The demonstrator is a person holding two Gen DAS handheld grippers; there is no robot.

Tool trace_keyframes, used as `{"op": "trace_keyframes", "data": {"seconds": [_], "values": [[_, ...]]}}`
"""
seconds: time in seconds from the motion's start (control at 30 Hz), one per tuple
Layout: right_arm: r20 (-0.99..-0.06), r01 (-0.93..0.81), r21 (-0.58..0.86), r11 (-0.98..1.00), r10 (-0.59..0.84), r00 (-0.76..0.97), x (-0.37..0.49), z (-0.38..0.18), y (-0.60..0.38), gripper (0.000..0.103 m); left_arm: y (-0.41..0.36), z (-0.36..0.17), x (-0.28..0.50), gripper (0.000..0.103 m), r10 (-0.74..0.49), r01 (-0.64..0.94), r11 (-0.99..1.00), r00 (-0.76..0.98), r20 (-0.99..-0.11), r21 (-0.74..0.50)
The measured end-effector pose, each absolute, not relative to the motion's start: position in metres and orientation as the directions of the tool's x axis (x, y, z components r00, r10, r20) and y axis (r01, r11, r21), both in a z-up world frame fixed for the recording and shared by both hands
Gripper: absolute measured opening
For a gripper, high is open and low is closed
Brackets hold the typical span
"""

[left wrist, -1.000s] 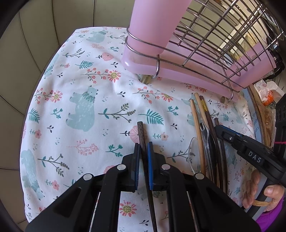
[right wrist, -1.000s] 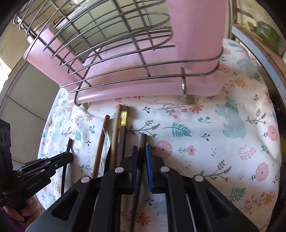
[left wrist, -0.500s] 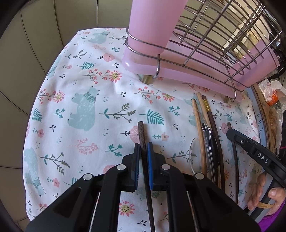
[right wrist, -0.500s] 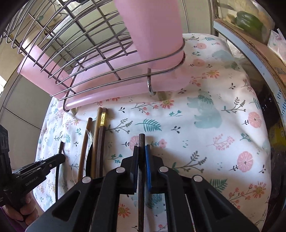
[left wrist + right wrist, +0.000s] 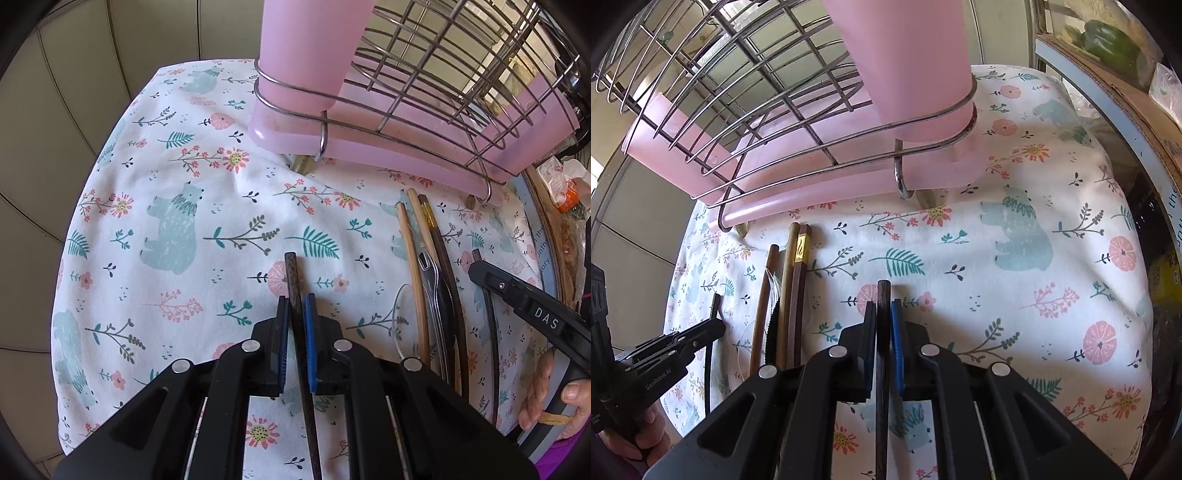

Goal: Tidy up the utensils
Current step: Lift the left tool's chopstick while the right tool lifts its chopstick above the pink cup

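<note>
1. The left gripper [image 5: 295,306] points steeply down over a white tablecloth [image 5: 177,177] printed with bears and flowers. Its jaws are clamped on a dark wooden chopstick [image 5: 291,273], whose blunt end sticks out just past the blue pads
2. The right gripper [image 5: 884,310] likewise has its jaws closed on a second dark chopstick [image 5: 883,291], held above the cloth
3. Whether either chopstick touches the cloth is hard to tell from these angles
4. Between the two grippers, a row of loose utensils [image 5: 424,258] lies on the cloth: brown chopsticks, a clear plastic spoon [image 5: 404,314] and a clear fork [image 5: 430,273]
5. Behind them stands a wire dish rack [image 5: 424,92] on a pink tray, with a tall pink utensil cup [image 5: 299,55] at its corner
</note>
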State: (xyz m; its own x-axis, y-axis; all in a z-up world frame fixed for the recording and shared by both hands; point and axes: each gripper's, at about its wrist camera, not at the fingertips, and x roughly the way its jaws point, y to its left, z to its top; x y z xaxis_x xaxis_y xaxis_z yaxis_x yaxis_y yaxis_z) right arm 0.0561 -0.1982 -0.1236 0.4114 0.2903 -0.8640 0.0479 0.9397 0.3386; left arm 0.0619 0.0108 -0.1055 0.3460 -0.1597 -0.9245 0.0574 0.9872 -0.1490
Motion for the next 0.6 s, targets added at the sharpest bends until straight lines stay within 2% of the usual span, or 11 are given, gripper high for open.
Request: {"op": "trace_keyframes", "data": {"seconds": [0.6], "values": [[-0.836, 0.061, 0.349, 0.935, 0.282, 0.471, 0.042, -0.117, -0.211, 0.006, 0.015, -0.102, 0.054, 0.005, -0.170, 0.058, 0.985, 0.371, -0.913, -0.160]]}}
